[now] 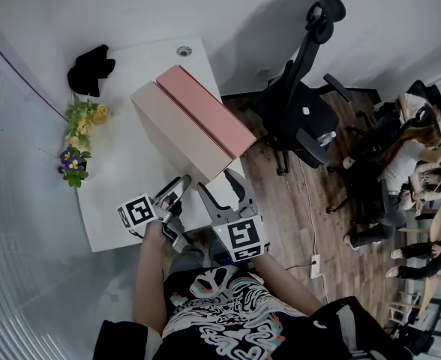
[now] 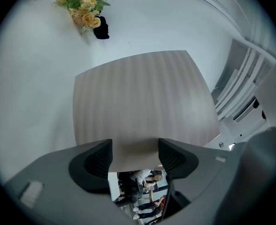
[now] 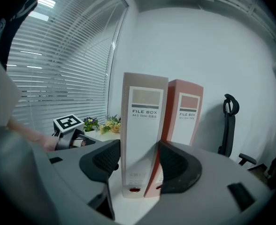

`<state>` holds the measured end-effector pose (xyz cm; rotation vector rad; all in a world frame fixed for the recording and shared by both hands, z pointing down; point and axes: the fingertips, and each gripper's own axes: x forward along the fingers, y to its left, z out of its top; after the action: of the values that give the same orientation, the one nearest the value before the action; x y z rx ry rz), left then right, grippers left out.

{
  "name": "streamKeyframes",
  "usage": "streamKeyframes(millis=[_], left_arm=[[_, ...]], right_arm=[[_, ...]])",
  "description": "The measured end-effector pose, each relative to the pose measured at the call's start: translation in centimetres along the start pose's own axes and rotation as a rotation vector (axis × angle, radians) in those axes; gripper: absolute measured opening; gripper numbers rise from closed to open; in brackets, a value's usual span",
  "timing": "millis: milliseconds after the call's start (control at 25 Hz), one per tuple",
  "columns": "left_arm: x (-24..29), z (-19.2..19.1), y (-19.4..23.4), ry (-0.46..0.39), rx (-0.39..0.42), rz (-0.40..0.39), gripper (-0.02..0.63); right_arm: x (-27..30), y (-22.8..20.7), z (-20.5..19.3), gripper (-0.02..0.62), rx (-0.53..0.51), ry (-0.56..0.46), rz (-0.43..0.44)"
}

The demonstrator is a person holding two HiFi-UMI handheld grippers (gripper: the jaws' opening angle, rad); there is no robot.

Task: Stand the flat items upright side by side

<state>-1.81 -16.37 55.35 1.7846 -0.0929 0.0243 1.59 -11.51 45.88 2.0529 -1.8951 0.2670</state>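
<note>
Beige file box and pink file box stand upright and touching on the white table in the head view. The pink one seems near the right edge, so a sideways shove from the left gripper could tip both off. In the left gripper view the jaws gape empty with the beige face close ahead, and free table runs toward the flowers. In the right gripper view the right gripper is wide, framing the beige spine unpinched; closing askew could twist the pair.
</note>
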Motion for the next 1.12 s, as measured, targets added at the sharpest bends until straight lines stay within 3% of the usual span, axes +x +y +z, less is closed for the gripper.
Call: streamKeyframes(millis=[320, 560, 680, 840, 920, 1040, 1120], left_arm=[[0.0, 0.4, 0.0, -0.006, 0.047, 0.003, 0.285], [-0.6, 1.1, -1.5, -0.076, 0.106, 0.0, 0.243], [-1.4, 2.2, -3.0, -0.154, 0.224, 0.03, 0.183], [-2.3, 2.5, -5.4, -0.229, 0.423, 0.129, 0.107], [-2.8, 2.1, -6.5, -0.258, 0.521, 0.192, 0.047], [-3.6, 1.1, -7.8, -0.289, 0.647, 0.282, -0.002], [-4.2, 0.3, -8.8, -0.306, 0.715, 0.328, -0.002]], right_arm=[[-1.2, 0.0, -0.9, 0.242, 0.011, 0.019, -0.044], [-2.5, -0.7, -1.2, 0.177, 0.049, 0.006, -0.066], [-2.7, -1.0, -1.3, 0.165, 0.069, 0.0, -0.044], [-3.2, -1.1, -1.3, 0.148, 0.087, -0.02, 0.021], [-3.6, -1.3, -1.5, 0.112, 0.096, -0.026, 0.06], [-3.9, -1.5, -2.2, 0.003, 0.089, -0.029, 0.111], [-4.4, -1.7, -2.3, 0.0, 0.091, -0.044, 0.133]])
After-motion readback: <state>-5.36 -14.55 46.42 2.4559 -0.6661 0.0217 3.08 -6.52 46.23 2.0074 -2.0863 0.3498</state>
